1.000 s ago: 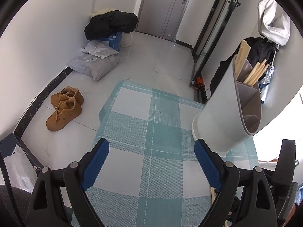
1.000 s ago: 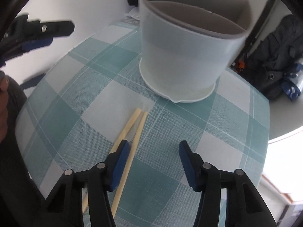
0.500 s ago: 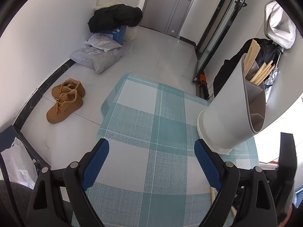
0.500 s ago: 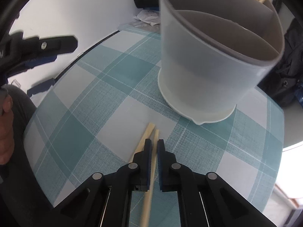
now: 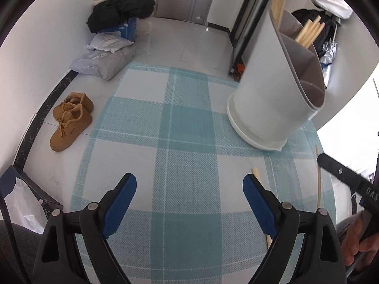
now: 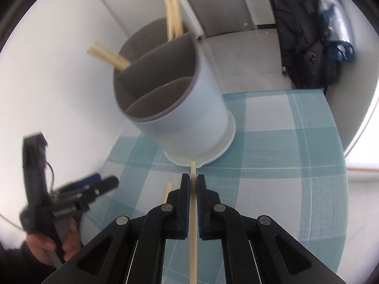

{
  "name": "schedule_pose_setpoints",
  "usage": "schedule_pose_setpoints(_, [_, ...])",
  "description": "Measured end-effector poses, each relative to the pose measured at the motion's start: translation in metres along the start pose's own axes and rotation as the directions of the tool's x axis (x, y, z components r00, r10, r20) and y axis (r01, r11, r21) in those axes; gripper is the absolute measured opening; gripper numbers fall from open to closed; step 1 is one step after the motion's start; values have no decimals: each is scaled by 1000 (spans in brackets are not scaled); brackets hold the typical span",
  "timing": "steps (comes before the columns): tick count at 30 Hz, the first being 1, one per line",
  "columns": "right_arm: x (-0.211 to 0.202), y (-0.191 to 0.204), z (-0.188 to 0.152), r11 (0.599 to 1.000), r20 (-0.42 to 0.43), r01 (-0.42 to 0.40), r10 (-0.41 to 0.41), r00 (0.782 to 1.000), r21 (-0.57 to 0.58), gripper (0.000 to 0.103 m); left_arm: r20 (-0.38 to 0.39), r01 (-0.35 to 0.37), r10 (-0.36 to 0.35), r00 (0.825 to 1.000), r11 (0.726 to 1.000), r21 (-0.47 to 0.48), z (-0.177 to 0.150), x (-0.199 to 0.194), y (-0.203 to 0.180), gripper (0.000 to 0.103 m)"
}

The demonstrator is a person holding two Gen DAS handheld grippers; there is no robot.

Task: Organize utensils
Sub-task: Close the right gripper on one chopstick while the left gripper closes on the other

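Note:
My right gripper point(image 6: 193, 181) is shut on a pale wooden chopstick point(image 6: 193, 215) that runs between its blue pads, its tip just short of the base of the white utensil holder point(image 6: 189, 116). The holder has grey inner compartments, and several chopsticks point(image 6: 174, 14) stand in the far one. A second chopstick point(image 6: 167, 193) lies on the teal checked tablecloth point(image 6: 272, 189) to the left. In the left wrist view my left gripper point(image 5: 189, 189) is open above the cloth with nothing between its fingers, the holder point(image 5: 272, 94) stands ahead to the right, and the lying chopstick point(image 5: 255, 171) shows beside its right finger.
The table edge curves away at the left and right. On the floor lie brown shoes point(image 5: 68, 120), grey parcels point(image 5: 104, 56) and a black coat point(image 5: 120, 7). A dark bag point(image 6: 308, 35) hangs at the right. A hand point(image 6: 47, 243) holds the left gripper's handle.
My right gripper shut on one of the two chopsticks, lifted it off the cloth and rolled. My left gripper moved down and forward, staying open.

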State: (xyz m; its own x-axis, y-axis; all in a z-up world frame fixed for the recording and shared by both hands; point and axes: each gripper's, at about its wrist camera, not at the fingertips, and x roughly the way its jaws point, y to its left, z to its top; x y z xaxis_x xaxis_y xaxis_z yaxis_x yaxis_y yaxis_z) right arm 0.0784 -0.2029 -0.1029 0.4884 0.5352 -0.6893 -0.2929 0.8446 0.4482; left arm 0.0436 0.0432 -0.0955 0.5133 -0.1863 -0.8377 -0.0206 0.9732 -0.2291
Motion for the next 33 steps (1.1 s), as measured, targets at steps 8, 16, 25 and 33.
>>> schedule_pose_setpoints(8, [-22,-54,5,973,92,-1,-21,996,232,4,-81,13,-8,997,998,56,-2,8,-23,88])
schedule_pose_setpoints(16, [-45,-72,6,937,193,-81,15,981,339,4,-151,2,9,988,997,73,6,22,-51,86])
schedule_pose_setpoints(25, [-49,-73,6,929,211,-95,19,977,358,4,-208,-48,69,976,993,104,8,39,-65,65])
schedule_pose_setpoints(33, [-51,-71,6,933,220,-104,27,975,343,4,-255,-129,170,952,977,170,5,41,-90,9])
